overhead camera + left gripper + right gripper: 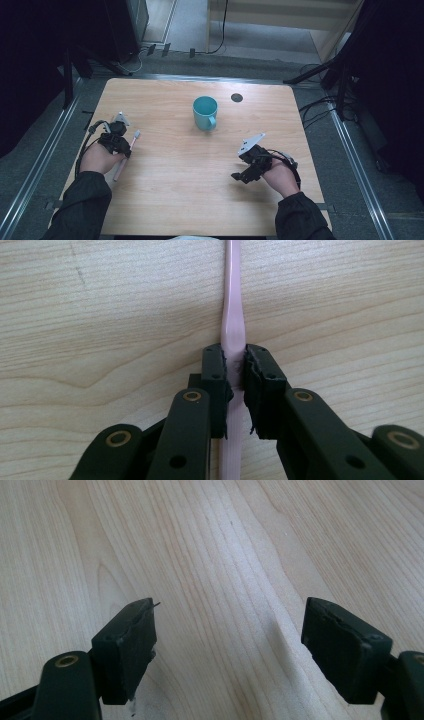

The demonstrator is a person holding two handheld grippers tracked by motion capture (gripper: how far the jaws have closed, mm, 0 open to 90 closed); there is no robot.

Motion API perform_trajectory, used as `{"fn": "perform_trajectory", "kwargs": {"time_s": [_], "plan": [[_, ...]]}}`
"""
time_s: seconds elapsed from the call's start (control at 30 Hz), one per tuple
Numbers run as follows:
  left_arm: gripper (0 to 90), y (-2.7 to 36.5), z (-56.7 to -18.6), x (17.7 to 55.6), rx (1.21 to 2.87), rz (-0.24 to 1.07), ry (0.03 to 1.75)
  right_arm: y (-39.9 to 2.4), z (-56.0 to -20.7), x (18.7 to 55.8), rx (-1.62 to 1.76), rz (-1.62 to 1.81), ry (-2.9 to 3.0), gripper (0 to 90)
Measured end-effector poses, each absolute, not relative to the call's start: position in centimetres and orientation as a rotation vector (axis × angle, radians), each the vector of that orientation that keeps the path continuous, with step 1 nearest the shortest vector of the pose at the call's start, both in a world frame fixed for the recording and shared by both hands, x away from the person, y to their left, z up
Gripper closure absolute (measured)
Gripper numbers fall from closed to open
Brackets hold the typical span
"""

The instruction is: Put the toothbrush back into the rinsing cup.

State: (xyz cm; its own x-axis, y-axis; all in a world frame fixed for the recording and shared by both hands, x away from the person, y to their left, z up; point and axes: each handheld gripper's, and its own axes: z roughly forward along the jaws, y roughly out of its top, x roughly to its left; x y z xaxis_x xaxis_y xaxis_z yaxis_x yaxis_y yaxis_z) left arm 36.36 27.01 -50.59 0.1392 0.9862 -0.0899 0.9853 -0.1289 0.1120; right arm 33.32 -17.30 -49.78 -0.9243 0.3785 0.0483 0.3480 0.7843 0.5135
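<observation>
A pink toothbrush (135, 141) lies on the wooden table (180, 200) at the left, its head pointing away from me. My left gripper (123, 151) points down onto it. In the left gripper view the pink toothbrush handle (233, 315) runs straight up between the jaws, and my left gripper (235, 371) has both pads against its sides, shut on it. My right gripper (241, 176) hovers low over bare wood at the right. In the right gripper view my right gripper (230, 635) stands wide open with nothing between its pads.
A teal mug (205, 112) stands upright at the middle back of the table, handle toward me. A small dark round hole (237, 97) sits in the tabletop behind it. Metal rails and cables run along the floor on both sides.
</observation>
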Motion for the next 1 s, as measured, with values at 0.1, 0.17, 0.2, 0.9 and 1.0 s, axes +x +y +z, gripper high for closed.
{"fn": "perform_trajectory", "kwargs": {"time_s": [0.1,0.17,0.2,0.9,1.0], "plan": [[83.6,26.68,-50.65,36.39,2.266,0.012,1.979,-17.25,-49.86,33.29,0.597,0.813,2.918,21.9],[83.6,26.68,-50.61,36.42,2.282,0.010,1.973,-17.24,-49.86,33.26,0.598,0.811,2.920,21.9],[83.6,26.68,-50.61,36.42,2.282,0.010,1.973,-17.24,-49.86,33.26,0.598,0.811,2.920,21.9],[84.1,26.72,-50.47,36.44,2.281,-0.086,1.885,-17.31,-49.81,33.34,0.599,0.819,2.915,21.9],[84.1,26.51,-49.95,36.34,2.276,-0.070,1.869,-17.31,-49.82,33.33,0.598,0.818,2.916,21.9]]}}
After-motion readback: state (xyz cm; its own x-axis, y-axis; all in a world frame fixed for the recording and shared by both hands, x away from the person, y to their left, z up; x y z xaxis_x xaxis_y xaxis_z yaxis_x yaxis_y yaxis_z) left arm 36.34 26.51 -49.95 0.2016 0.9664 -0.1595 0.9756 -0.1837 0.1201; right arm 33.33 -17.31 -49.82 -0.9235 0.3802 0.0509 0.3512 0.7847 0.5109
